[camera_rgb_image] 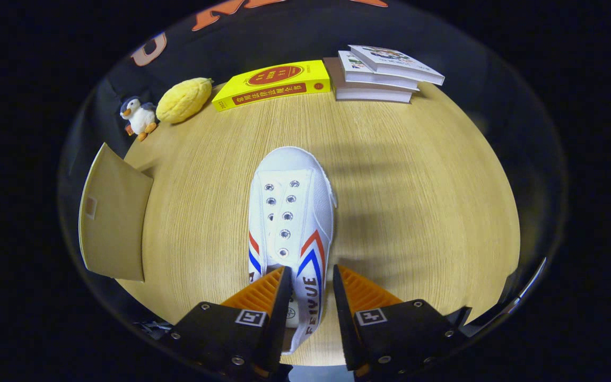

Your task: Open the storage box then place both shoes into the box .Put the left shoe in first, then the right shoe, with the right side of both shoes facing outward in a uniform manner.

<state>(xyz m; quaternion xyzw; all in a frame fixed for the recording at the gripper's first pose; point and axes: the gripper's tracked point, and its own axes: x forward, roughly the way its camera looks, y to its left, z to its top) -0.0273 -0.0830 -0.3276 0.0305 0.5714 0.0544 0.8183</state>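
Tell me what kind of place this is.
Probably a staged recording booth: a wooden table against black cloth, props along its far edge: stacked books, a plush penguin. The gripper has its fingers either side of a white shoe.

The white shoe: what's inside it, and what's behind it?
The white shoe sits between the gripper fingers; its opening is hidden by them. Beyond its toe lie bare table, a yellow book and stacked books.
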